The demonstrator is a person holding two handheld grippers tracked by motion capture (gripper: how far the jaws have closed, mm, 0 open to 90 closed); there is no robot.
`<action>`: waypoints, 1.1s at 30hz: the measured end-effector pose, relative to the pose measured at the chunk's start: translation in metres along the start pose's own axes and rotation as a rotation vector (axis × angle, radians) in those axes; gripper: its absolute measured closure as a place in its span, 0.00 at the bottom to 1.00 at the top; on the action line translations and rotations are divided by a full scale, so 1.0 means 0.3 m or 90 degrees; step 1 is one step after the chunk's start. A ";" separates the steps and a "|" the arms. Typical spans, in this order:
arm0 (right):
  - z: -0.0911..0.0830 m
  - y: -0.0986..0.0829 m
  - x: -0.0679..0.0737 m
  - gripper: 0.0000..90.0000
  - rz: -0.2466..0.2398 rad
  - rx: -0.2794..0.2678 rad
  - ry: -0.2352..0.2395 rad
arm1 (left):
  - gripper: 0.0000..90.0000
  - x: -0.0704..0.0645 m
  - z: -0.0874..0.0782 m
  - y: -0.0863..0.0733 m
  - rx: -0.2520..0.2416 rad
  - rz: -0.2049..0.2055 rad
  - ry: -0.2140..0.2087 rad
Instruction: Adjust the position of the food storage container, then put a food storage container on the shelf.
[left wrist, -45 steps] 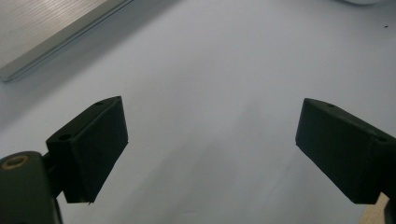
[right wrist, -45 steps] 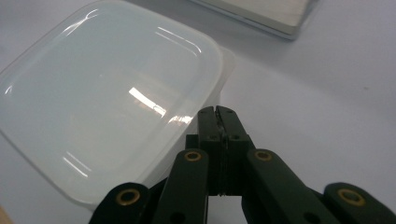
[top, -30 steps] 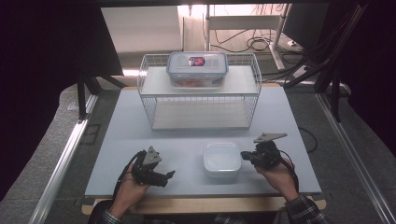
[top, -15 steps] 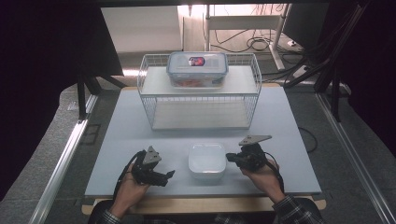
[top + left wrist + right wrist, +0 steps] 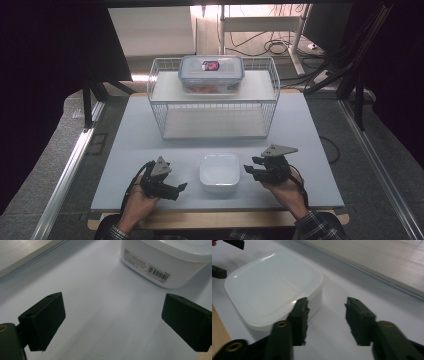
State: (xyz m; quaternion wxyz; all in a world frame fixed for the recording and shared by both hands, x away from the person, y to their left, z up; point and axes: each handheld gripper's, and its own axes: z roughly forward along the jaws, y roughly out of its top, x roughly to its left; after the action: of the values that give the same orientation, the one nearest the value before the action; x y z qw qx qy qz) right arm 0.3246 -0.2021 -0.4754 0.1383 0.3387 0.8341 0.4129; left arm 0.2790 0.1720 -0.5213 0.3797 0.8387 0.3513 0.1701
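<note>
- I see white lidded plastic container (image 5: 219, 172), rounded square, lid shut, upright, flat on table's near middle
- Barcode label on its side wall (image 5: 158, 273)

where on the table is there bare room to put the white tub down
Free: the strip between the wire rack and the white tub, plus the table left and right of the rack. Crowded: the near edge, where the left gripper and right gripper flank the tub.
</note>
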 end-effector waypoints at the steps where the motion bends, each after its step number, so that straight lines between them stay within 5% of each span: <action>1: -0.002 -0.002 -0.005 0.47 0.001 0.002 0.002 | 0.04 0.001 -0.001 -0.001 -0.003 -0.001 -0.002; 12: -0.010 -0.030 -0.016 0.12 -0.021 -0.005 0.020 | 0.01 0.004 0.010 -0.007 -0.010 -0.001 -0.030; 17: -0.002 -0.056 -0.017 0.09 -0.022 0.013 0.028 | 0.00 0.001 0.019 -0.009 -0.001 0.008 -0.034; 29: -0.001 -0.045 -0.019 0.06 -0.023 0.013 0.033 | 0.02 -0.003 0.002 0.020 0.007 -0.021 -0.053; 33: 0.006 -0.032 0.000 0.06 -0.045 0.019 0.039 | 0.03 0.001 -0.004 0.043 -0.005 -0.035 -0.067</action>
State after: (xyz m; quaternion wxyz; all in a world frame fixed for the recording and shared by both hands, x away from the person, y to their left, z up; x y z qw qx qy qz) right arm 0.3212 -0.2052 -0.4839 0.1223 0.2981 0.8555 0.4053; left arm 0.2845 0.1668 -0.5109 0.4055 0.8351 0.3529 0.1167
